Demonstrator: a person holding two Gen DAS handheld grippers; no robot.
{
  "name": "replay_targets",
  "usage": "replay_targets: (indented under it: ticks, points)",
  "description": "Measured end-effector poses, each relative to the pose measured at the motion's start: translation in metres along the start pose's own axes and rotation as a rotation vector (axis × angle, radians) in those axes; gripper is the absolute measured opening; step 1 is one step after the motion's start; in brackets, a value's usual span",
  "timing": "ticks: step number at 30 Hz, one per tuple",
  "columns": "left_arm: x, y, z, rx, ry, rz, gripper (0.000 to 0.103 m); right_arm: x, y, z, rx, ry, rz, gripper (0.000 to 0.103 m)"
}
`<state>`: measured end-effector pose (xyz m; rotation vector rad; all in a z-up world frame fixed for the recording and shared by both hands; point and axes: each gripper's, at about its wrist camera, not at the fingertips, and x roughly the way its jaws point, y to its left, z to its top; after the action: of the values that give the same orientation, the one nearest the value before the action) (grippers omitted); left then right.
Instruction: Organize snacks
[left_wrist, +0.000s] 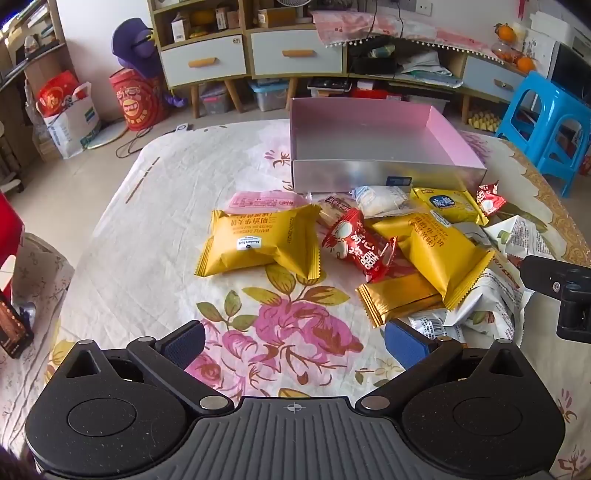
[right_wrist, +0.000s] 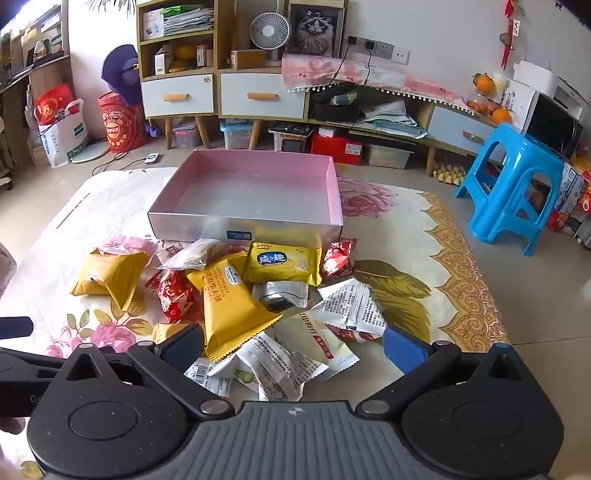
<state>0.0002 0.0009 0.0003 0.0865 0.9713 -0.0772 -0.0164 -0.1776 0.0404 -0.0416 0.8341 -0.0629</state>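
Note:
Several snack packets lie in a heap on a floral cloth in front of a shallow box (left_wrist: 369, 173) (right_wrist: 207, 225) with a pink inside, which holds nothing. In the left wrist view a yellow packet (left_wrist: 258, 240) lies at the heap's left, a red packet (left_wrist: 356, 245) beside it, and a gold bar packet (left_wrist: 400, 297) nearer. My left gripper (left_wrist: 295, 345) hovers open over bare cloth, short of the heap. My right gripper (right_wrist: 293, 349) is open above white packets (right_wrist: 273, 362) and a long yellow packet (right_wrist: 231, 306), with nothing gripped. The right gripper's body (left_wrist: 561, 288) shows at the left view's right edge.
The cloth-covered table (right_wrist: 443, 236) ends at a tiled floor. A blue plastic stool (right_wrist: 513, 184) stands to the right. Low cabinets with drawers (right_wrist: 258, 96), storage bins and red bags (right_wrist: 116, 122) line the back wall. Bare cloth lies left of the heap.

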Motion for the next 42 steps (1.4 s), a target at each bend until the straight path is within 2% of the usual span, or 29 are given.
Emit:
replay_targets:
  ticks: [3, 11, 12, 42]
  points:
    - [0.0012, 0.0015, 0.0014, 0.006, -0.009, 0.007, 0.103, -0.0008, -0.0017, -0.0021, 0.022, -0.018, 0.020, 0.095]
    - [-0.0025, 0.0020, 0.0067, 0.003, -0.022, 0.020, 0.103, 0.0017, -0.0011, -0.0036, 0.043, 0.014, 0.042, 0.095]
    - [-0.0058, 0.0020, -0.0005, 0.000, -0.036, 0.023, 0.103, 0.0013, -0.0005, -0.0041, 0.041, 0.014, 0.042, 0.095]
    - [-0.0067, 0.0048, -0.0021, 0.001, -0.045, 0.019, 0.103, 0.0011, 0.0023, -0.0046, 0.030, 0.024, 0.047, 0.095]
